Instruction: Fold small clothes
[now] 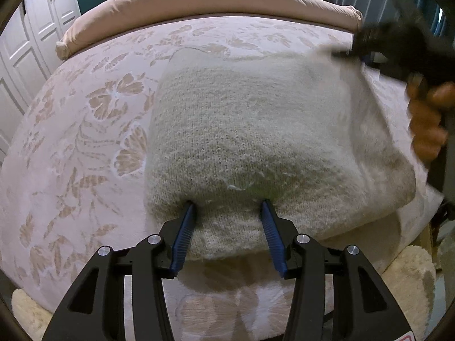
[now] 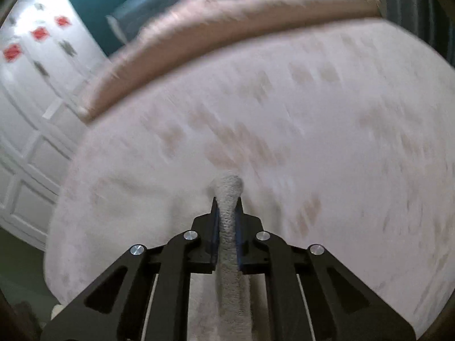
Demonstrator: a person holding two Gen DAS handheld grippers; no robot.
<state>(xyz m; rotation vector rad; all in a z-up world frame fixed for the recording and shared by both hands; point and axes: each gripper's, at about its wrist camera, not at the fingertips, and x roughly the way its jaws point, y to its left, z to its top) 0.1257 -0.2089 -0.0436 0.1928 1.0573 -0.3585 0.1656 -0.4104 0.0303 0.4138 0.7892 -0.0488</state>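
**Ana:** Sweater (image 1: 256, 130) was the whole story — a cream, fuzzy knit lying across the middle of the left wrist view, spread over the floral bedspread (image 1: 85, 142) with its near hem drooping toward the lower edge of the frame.

**Ben:** And how did it look to handle?

**Ana:** Soft and limp, I judged. Light for its bulk, thick enough to bunch, and fuzzy enough that it wouldn't slip from rubber pads. Nothing fragile, though a loose knit could snag or stretch if dragged by one corner.

**Ben:** What were the grippers doing?

**Ana:** The left gripper (image 1: 227, 207) had its blue fingers (image 1: 184, 227) spread wide, tips pushed into the near hem at lower centre, clamping nothing. The right gripper (image 2: 227, 213) was the opposite: fingers drawn in tight on a rolled ridge of the knit, which ran up between them at lower centre of the right wrist view. That view was badly smeared with motion.

**Ben:** Did it show from the other side?

**Ana:** Blurred at the upper right of the left wrist view, dark, with the person's hand (image 1: 426, 125) below it, at the sweater's right edge.

**Ben:** Best places to take hold?

**Ana:** Hem corners or the side edges, I'd say, two points at once so it folds flat.

**Ben:** Any containers?

**Ana:** None that I could see. Only the pink duvet (image 1: 199, 2) along the top and white wardrobe doors (image 1: 37, 34) at upper left.
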